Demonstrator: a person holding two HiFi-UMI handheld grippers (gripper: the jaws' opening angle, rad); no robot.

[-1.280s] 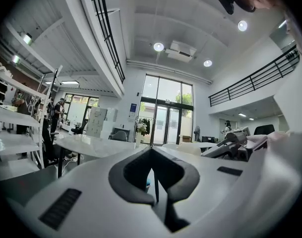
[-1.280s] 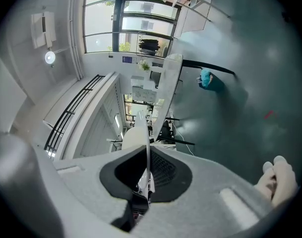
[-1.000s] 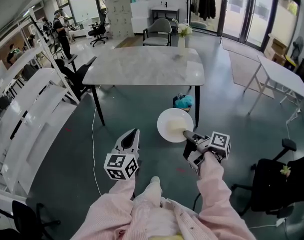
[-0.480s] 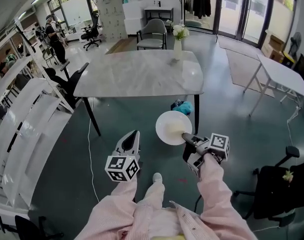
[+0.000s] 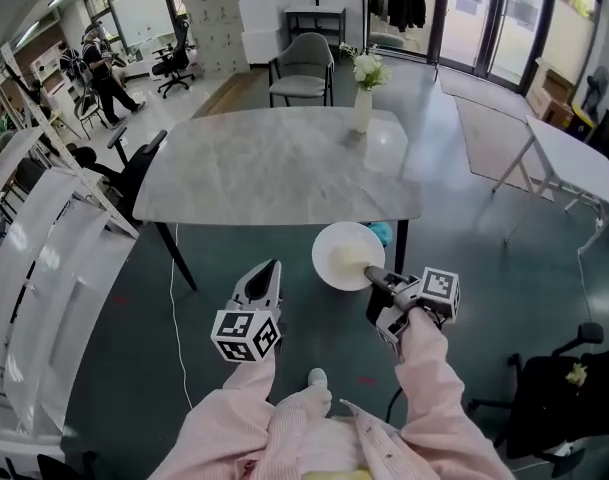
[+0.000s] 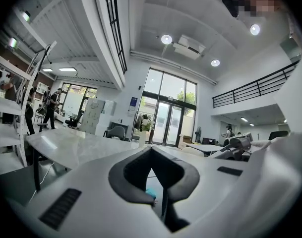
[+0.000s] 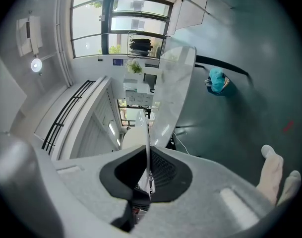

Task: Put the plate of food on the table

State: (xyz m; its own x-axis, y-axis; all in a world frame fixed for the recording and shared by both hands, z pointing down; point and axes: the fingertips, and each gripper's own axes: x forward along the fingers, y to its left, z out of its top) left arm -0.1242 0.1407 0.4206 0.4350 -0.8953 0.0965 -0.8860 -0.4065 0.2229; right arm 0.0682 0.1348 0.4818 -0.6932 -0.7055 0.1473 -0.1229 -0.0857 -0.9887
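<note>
A white plate (image 5: 346, 255) with a pale mound of food (image 5: 354, 257) hangs level in the air just before the near edge of the marble table (image 5: 284, 163). My right gripper (image 5: 372, 271) is shut on the plate's near rim. In the right gripper view the plate (image 7: 147, 133) shows edge-on, pinched between the dark pads of my right gripper (image 7: 148, 155). My left gripper (image 5: 271, 267) floats to the left of the plate, shut and empty. The left gripper view shows the tips of my left gripper (image 6: 151, 150) meeting, with the table (image 6: 76, 145) ahead.
A vase of flowers (image 5: 364, 108) stands at the table's far right. A grey chair (image 5: 304, 68) is behind it. A teal thing (image 5: 383, 231) lies under the table. White shelving (image 5: 44, 238) runs along the left; a white table (image 5: 574, 158) and a black chair (image 5: 554, 388) are at right.
Both grippers and the plate have moved forward across the floor. The marble table has come nearer, and the plate now hangs by its near edge.
</note>
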